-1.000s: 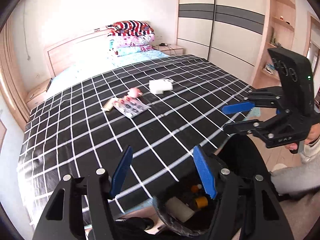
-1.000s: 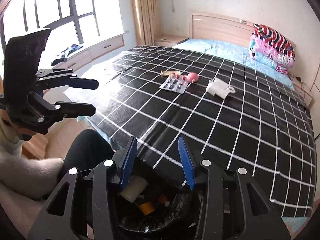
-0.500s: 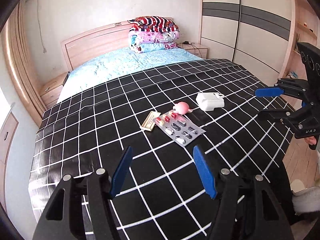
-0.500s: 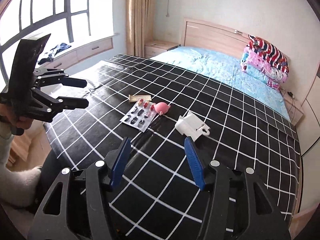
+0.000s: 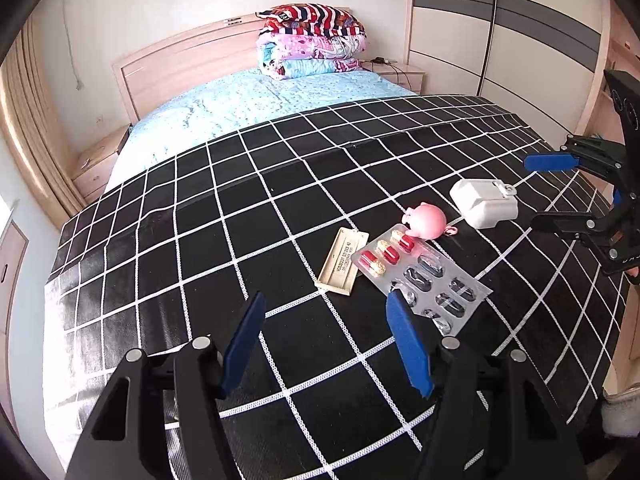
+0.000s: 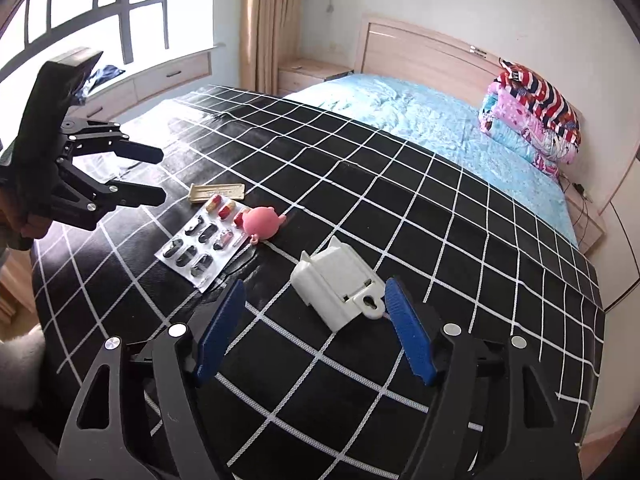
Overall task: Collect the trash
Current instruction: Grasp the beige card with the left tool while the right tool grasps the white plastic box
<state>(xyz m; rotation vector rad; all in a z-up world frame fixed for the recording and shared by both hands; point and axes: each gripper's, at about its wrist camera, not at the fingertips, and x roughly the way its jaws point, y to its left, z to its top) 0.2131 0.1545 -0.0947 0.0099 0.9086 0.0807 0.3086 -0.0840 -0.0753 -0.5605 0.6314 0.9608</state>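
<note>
Several small items lie on the black checked bed cover (image 5: 248,248): a beige flat strip (image 5: 343,261), a silver pill blister (image 5: 424,276) with a few red capsules, a pink pig toy (image 5: 426,220) and a white plastic box (image 5: 484,202). My left gripper (image 5: 324,344) hovers open and empty just short of the beige strip and the blister. In the right wrist view my right gripper (image 6: 312,332) has its jaws opening, with the white plastic box (image 6: 338,284) just ahead between the fingertips, untouched. The blister (image 6: 204,246) and pig toy (image 6: 262,222) lie further left.
Folded quilts (image 5: 312,42) are stacked at the wooden headboard (image 5: 180,68) on a light blue sheet (image 5: 260,100). A wardrobe (image 5: 500,40) stands right of the bed, a window (image 6: 88,8) and curtain (image 6: 268,20) left. A person's hand (image 6: 32,224) holds the left gripper.
Both grippers have moved away from the black trash bag and forward over the bed towards the items. The right gripper's jaws have spread wider. The trash bag has left both views.
</note>
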